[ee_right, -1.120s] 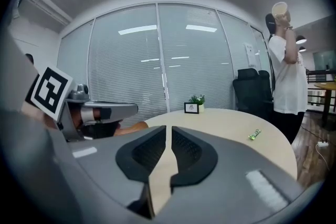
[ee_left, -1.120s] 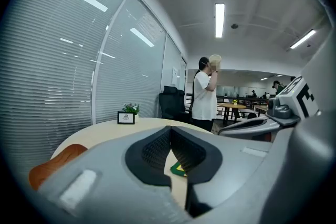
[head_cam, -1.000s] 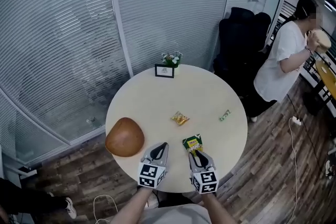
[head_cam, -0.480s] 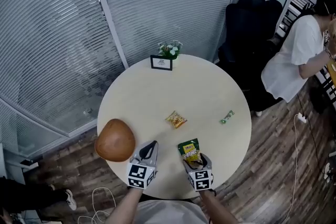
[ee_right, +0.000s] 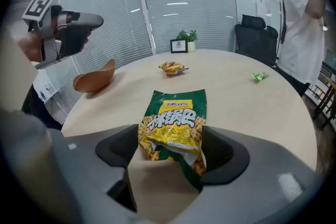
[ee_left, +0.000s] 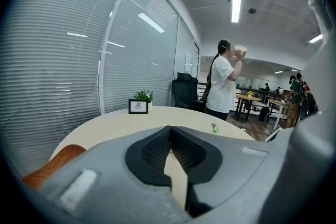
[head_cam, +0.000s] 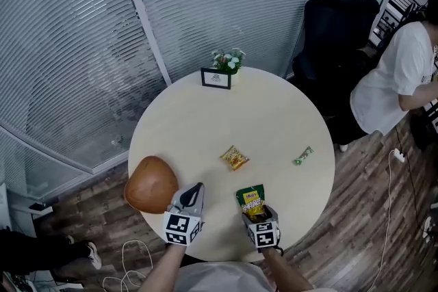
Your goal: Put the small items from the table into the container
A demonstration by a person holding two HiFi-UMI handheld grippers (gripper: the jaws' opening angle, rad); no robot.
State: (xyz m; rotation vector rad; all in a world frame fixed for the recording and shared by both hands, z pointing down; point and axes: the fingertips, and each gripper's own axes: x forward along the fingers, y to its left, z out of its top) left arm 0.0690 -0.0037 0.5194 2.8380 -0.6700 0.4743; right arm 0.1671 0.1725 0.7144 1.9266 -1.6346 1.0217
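Note:
A green and yellow snack packet (head_cam: pixel 251 199) lies on the round table (head_cam: pixel 267 120) near its front edge. My right gripper (head_cam: pixel 256 210) straddles the packet's near end (ee_right: pixel 176 123); its jaws are opening, and the packet sits loose between them on the tabletop. To its left, my left gripper (head_cam: pixel 194 189) hovers shut and empty, its tips touching (ee_left: pixel 169 131). The brown bowl (head_cam: pixel 150 184) rests at the table's left edge, just left of that gripper. A small yellow snack (head_cam: pixel 235 158) and a green candy (head_cam: pixel 303 156) lie farther out on the table.
A framed card (head_cam: pixel 215 78) and a small potted plant (head_cam: pixel 229 59) stand at the table's far edge. A dark office chair (head_cam: pixel 335 44) and a person in a white shirt (head_cam: pixel 404 72) are beyond the table at the right. Glass walls with blinds run behind.
My right gripper has dropped toward the table and its jaws have spread wide around the green packet. The left gripper has shifted slightly and lowered, staying shut.

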